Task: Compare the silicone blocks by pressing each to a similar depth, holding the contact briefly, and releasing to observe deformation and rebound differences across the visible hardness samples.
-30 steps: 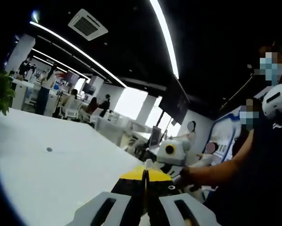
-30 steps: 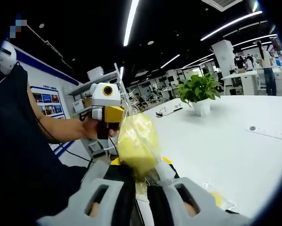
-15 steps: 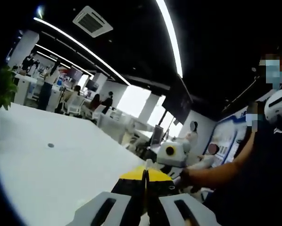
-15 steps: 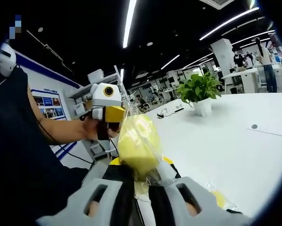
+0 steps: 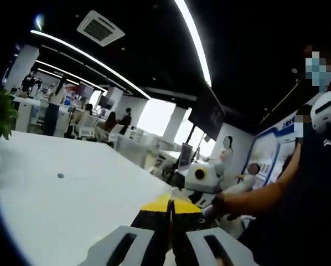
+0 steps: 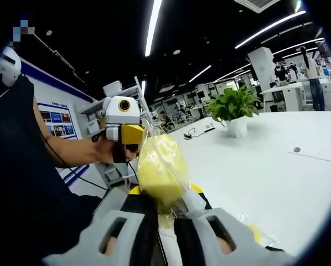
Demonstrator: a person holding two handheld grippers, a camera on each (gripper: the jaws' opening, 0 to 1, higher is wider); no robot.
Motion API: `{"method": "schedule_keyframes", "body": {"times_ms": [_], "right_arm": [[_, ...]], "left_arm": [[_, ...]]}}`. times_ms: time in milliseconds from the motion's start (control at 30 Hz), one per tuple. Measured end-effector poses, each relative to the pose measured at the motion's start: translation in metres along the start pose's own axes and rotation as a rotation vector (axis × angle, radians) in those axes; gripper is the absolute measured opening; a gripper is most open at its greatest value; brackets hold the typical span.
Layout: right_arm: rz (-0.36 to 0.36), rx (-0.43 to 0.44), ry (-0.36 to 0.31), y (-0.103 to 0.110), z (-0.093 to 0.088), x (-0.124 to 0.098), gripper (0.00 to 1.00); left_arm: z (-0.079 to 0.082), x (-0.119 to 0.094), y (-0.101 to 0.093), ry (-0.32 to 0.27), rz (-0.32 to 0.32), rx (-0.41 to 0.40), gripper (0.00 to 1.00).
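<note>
Gripping one bagged yellow silicone block (image 6: 161, 173), the right gripper (image 6: 164, 213) hangs above the white table's (image 6: 265, 177) open surface; one potted plant (image 6: 232, 108) stands far off; the left gripper (image 5: 169, 208) has its jaws closed on nothing.

Your left gripper (image 5: 169, 208) has its jaws pressed together, nothing between them, raised above the table. Your right gripper (image 6: 164, 213) is clamped on a yellow block in clear wrap (image 6: 161, 170), held up in front of you. Your left hand (image 6: 111, 151) grips its handle, forearm bare.
</note>
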State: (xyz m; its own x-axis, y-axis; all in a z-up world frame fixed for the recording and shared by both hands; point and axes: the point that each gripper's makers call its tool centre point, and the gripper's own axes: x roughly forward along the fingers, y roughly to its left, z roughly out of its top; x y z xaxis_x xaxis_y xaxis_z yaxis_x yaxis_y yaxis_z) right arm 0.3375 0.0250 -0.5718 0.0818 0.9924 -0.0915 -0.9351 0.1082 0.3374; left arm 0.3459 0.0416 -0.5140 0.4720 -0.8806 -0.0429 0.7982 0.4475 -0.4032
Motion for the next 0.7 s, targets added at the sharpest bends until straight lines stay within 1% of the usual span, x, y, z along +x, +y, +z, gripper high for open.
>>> {"method": "schedule_keyframes", "body": {"times_ms": [100, 200, 333, 400, 433, 467, 500, 533, 567, 600, 633, 667, 700], "right_arm": [[-0.010, -0.004, -0.014, -0.0016, 0.0012, 0.0002, 0.07], [-0.012, 0.023, -0.019, -0.0014, 0.0015, 0.0010, 0.08], [-0.014, -0.004, -0.020, -0.0008, 0.0050, 0.0010, 0.07], [-0.008, 0.016, -0.004, 0.0000, 0.0063, 0.0009, 0.05], [-0.019, 0.035, 0.029, 0.0002, 0.0037, -0.0001, 0.03], [-0.033, 0.073, 0.071, -0.0002, 0.0022, -0.0008, 0.02], [-0.021, 0.056, 0.058, 0.0014, 0.0065, 0.0004, 0.01], [-0.008, 0.041, 0.029, 0.0033, 0.0096, 0.0008, 0.01], [-0.010, 0.028, 0.006, 0.0023, 0.0107, 0.0011, 0.02], [-0.054, -0.004, -0.005, -0.0043, 0.0104, 0.0017, 0.03], [-0.054, -0.026, -0.006, -0.0042, 0.0088, 0.0023, 0.04], [-0.054, -0.007, -0.010, -0.0034, 0.0073, 0.0026, 0.05], [-0.068, -0.015, -0.021, -0.0056, 0.0082, 0.0034, 0.06]], "left_arm": [[0.0014, 0.0003, 0.0003, -0.007, 0.002, -0.009, 0.00], [0.0016, 0.0004, 0.0016, -0.007, 0.005, -0.019, 0.00], [0.0042, -0.0002, 0.0002, -0.014, 0.000, -0.021, 0.00], [0.0050, -0.0010, -0.0008, -0.016, -0.004, -0.026, 0.00], [0.0043, -0.0010, -0.0008, -0.012, 0.000, -0.021, 0.00], [0.0028, -0.0015, 0.0011, -0.006, 0.011, -0.009, 0.00], [0.0039, -0.0024, 0.0005, -0.013, 0.004, -0.019, 0.00], [0.0083, -0.0033, -0.0022, -0.038, -0.013, -0.036, 0.00], [0.0088, -0.0032, -0.0023, -0.038, -0.011, -0.033, 0.00], [0.0086, -0.0024, -0.0019, -0.034, -0.002, -0.028, 0.00], [0.0071, -0.0019, 0.0003, -0.024, 0.012, -0.017, 0.00], [0.0073, -0.0017, 0.0009, -0.026, 0.014, -0.017, 0.00], [0.0072, -0.0016, 0.0016, -0.026, 0.017, -0.017, 0.00]]}}
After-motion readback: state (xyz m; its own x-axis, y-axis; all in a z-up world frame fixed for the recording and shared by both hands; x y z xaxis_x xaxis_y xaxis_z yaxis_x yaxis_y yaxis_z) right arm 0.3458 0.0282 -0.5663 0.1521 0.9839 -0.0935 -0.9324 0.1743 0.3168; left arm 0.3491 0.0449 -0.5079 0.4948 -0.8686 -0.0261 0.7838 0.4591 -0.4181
